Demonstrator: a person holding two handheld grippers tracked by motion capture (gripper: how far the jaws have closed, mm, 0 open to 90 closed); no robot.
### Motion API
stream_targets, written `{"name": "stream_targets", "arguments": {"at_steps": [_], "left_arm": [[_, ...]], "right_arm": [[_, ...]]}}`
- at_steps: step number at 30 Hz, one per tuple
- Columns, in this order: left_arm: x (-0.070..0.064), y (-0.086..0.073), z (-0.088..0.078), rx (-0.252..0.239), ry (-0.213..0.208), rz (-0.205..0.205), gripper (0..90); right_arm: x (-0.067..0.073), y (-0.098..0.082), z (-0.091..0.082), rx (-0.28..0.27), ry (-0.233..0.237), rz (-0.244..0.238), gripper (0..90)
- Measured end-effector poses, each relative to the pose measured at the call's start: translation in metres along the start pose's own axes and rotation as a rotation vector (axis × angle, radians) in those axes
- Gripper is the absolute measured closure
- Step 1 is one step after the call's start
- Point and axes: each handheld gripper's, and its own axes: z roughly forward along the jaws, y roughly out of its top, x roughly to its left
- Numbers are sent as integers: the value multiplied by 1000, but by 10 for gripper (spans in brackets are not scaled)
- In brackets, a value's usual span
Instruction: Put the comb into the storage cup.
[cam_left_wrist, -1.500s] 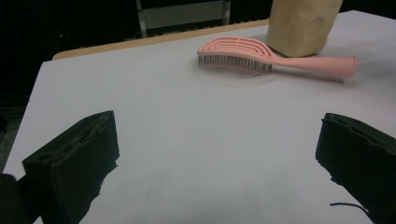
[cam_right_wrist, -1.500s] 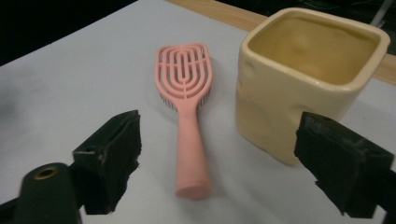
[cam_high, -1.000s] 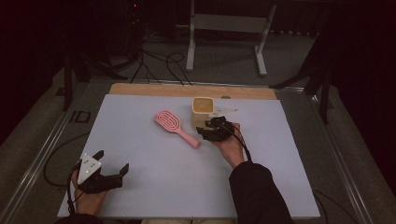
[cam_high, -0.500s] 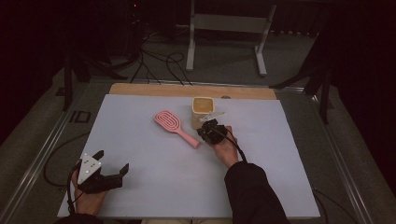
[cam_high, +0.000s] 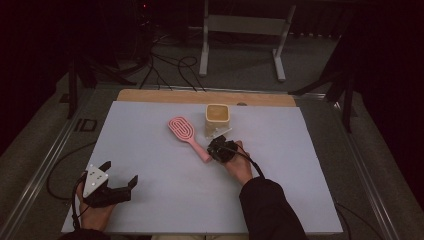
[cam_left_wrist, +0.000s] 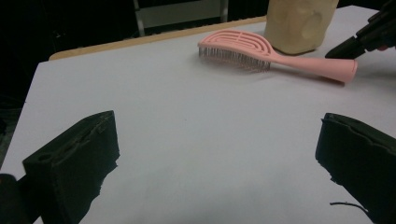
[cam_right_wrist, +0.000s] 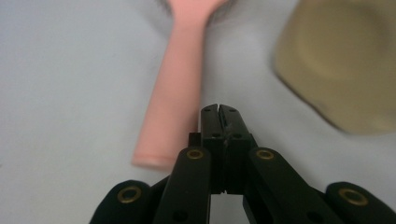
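Hovering at the centre of the high view, the right gripper (cam_high: 218, 149) has its jaws pressed fully together on nothing, tips just beside the handle end of the pink hairbrush (cam_high: 186, 135), which lies flat in front of the tan cup (cam_high: 217, 119). With jaws this closed, a descent would likely shove the handle aside or nudge the cup. At lower left, the left gripper (cam_high: 119, 189) rests wide open, empty.
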Motion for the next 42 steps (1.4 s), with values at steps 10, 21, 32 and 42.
{"name": "stream_targets", "arguments": {"at_steps": [10,21,32,42], "left_arm": [[0,0,-1,-5,5,-1,3],[0,0,-1,-6,7,0,3],[0,0,-1,-6,7,1,3],[1,0,-1,-9,9,-1,3]], "right_arm": [[29,4,6,-4,52,-76,900],[52,13,15,-17,89,-113,900],[71,26,27,-26,91,-131,900],[88,39,37,-30,105,-157,900]]}}
